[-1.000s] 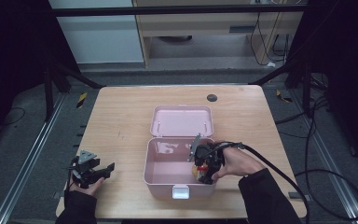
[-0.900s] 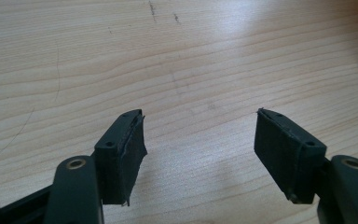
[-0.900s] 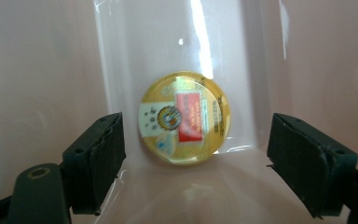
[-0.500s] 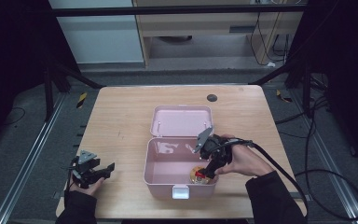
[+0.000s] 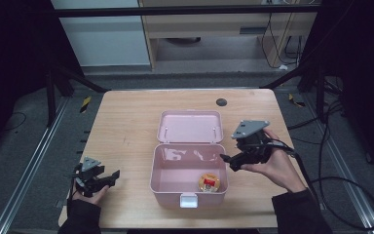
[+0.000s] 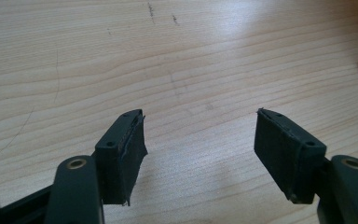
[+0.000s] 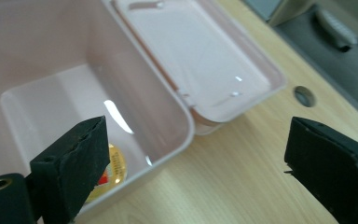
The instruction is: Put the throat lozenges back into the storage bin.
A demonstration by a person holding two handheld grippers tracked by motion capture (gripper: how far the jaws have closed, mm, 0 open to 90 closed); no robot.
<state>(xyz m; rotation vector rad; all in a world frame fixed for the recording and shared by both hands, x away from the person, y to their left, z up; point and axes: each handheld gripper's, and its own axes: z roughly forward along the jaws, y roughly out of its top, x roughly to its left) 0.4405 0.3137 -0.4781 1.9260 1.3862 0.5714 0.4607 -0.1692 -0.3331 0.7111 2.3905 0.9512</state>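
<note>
A pink box (image 5: 160, 171) stands open mid-table, its lid (image 5: 191, 126) lying flat behind it. A small round yellow and red item (image 5: 208, 182) lies on the box floor at the front right; in the right gripper view it (image 7: 113, 170) peeks past one jaw. My right gripper (image 5: 230, 161) hangs open over the box's right rim (image 7: 182, 135), nothing between its jaws. My left gripper (image 5: 112, 176) rests open near the table's front left corner, over bare wood (image 6: 200, 107), well apart from the box.
A dark round hole (image 5: 221, 102) sits in the tabletop behind the lid, also visible as a grommet (image 7: 304, 95) in the right gripper view. Dark frame rails and cables surround the table. A cable trails from my right gripper off the right edge.
My right gripper has let go of the round item, which now lies in the box, and has risen and moved right to the box's rim. The left gripper has not moved.
</note>
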